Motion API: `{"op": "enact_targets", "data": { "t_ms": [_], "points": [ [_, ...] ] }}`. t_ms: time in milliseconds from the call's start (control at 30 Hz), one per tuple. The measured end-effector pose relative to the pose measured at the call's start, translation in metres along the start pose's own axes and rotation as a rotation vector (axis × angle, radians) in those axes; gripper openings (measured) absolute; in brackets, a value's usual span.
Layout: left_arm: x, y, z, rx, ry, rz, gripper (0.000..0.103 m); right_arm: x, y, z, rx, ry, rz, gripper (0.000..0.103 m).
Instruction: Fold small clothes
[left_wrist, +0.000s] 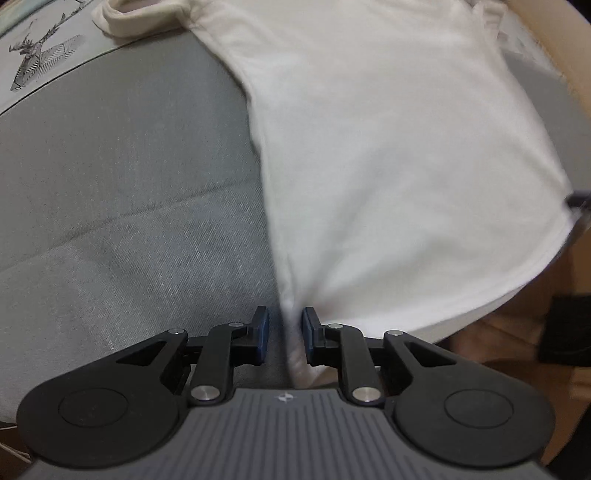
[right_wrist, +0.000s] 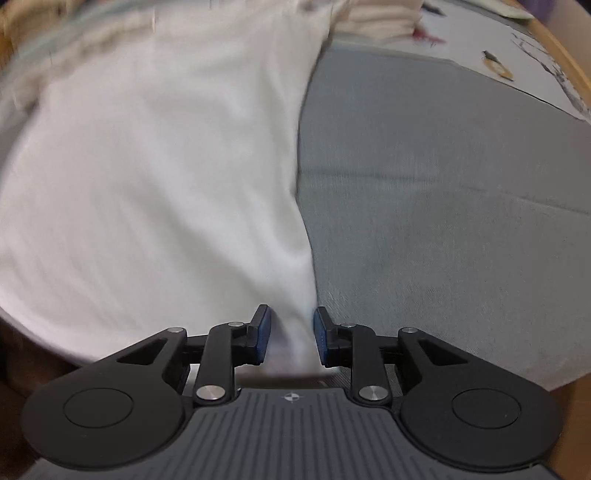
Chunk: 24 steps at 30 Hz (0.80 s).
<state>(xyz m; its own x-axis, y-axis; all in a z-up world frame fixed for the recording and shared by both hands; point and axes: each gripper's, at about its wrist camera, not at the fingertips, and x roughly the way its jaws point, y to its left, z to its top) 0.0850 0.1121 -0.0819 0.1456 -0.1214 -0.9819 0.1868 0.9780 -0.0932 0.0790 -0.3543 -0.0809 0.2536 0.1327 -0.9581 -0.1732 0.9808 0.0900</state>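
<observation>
A small white shirt (left_wrist: 388, 147) lies spread on a grey cushion (left_wrist: 129, 184), blurred in both views. In the left wrist view its lower corner runs down as a narrow bunch between the pads of my left gripper (left_wrist: 285, 332). The jaws stand a little apart, with a gap beside the left pad, so the cloth is not pinched. In the right wrist view the other lower corner of the shirt (right_wrist: 166, 166) hangs between the pads of my right gripper (right_wrist: 291, 332), whose jaws are also parted around the loose fabric. Both grippers point steeply down.
The shirt's cream ribbed cuff or collar (left_wrist: 125, 22) lies at the far edge. A printed cloth with a deer pattern (left_wrist: 33, 62) borders the cushion (right_wrist: 443, 203). A stack of folded cream clothes (right_wrist: 380, 18) sits at the back. A wooden rim (right_wrist: 569, 55) curves along the right side.
</observation>
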Motion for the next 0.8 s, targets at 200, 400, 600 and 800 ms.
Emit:
{"op": "enact_targets", "data": {
  "t_ms": [200,400,600,800],
  "points": [
    [-0.043,0.01,0.015,-0.062,-0.237,0.068,0.052,-0.046,-0.003,0.016,0.057,-0.265,0.023,0.027],
    [-0.075,-0.003,0.024,-0.082,-0.441,0.129,0.068,-0.083,0.016,0.042,0.038,-0.548,-0.023,0.027],
    [-0.097,-0.013,0.039,-0.123,-0.564,0.166,0.073,-0.101,0.049,0.074,-0.025,-0.709,-0.024,0.027],
    [-0.105,-0.009,0.05,-0.171,-0.617,0.189,0.073,-0.114,0.084,0.101,-0.068,-0.797,0.032,0.026]
  ]
}}
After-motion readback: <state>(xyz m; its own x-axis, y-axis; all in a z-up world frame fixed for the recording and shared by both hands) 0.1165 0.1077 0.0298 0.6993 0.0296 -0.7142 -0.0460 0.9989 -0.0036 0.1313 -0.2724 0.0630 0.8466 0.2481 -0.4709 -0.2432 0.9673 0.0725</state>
